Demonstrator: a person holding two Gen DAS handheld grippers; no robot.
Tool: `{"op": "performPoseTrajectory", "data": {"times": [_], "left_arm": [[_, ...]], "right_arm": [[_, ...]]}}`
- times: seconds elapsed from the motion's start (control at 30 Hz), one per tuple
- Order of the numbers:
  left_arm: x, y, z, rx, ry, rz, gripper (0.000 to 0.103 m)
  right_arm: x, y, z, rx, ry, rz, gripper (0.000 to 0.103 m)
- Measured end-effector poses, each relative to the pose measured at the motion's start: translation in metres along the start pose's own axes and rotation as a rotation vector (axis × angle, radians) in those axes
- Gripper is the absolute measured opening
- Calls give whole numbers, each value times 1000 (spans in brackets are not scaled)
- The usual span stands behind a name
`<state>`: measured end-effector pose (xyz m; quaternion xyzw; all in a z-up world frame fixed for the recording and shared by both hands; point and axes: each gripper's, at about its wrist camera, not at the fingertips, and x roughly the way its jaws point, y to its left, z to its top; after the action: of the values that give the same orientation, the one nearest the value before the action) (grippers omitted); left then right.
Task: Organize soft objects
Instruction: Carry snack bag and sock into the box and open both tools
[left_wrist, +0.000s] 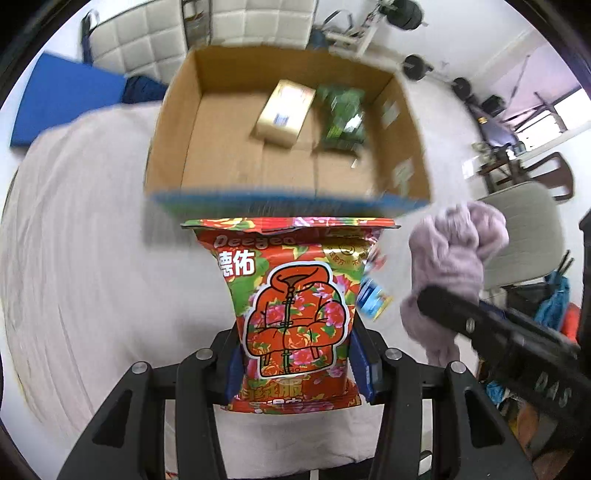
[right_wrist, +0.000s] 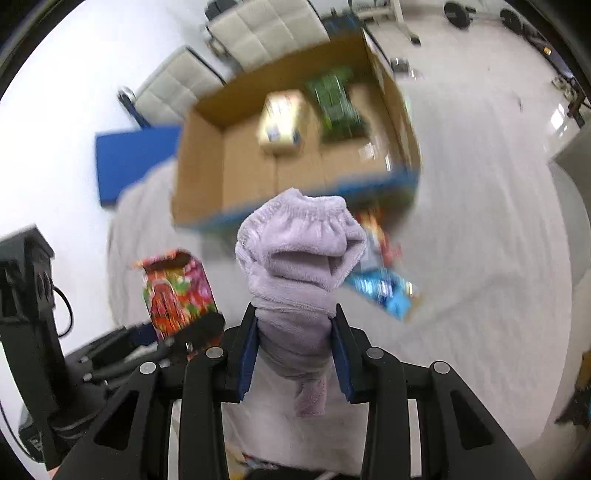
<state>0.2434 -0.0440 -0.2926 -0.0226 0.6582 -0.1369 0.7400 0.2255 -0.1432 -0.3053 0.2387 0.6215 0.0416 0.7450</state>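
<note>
Left gripper (left_wrist: 295, 354) pinches a red floral packet (left_wrist: 291, 306), right gripper (right_wrist: 295, 350) squeezes a lilac sock (right_wrist: 299, 258), both held above the bed before an open cardboard box (left_wrist: 288, 170).

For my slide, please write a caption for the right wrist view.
Right gripper holds a lilac sock before the open cardboard box on the bed.

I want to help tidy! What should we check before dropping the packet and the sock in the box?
1. Left gripper grips the packet: ok.
2. Right gripper grips the sock: ok.
3. Box open on top: ok.
4. Bare floor inside beside the tan pack and green pack: ok.
5. Both loads over the box: not ok, short of its near rim.
6. Pictures sharp: not ok, blurred.
</note>
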Motion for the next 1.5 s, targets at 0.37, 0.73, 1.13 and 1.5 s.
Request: {"op": "performPoseTrajectory", "data": {"times": [0.37,0.73,1.13,1.5], "left_arm": [[8,32,131,29,-74,115,44],[110,66,238,55,59,354,44],[173,79,271,-6,227,266,45],[180,80,271,-52,268,215,49]], "right_arm": [[28,-7,138,60,-64,-88,38],[125,-33,186,25,85,-258,38],[172,-45,201,-12,195,-318,39],[189,-43,201,-37,271,-294,53]]}}
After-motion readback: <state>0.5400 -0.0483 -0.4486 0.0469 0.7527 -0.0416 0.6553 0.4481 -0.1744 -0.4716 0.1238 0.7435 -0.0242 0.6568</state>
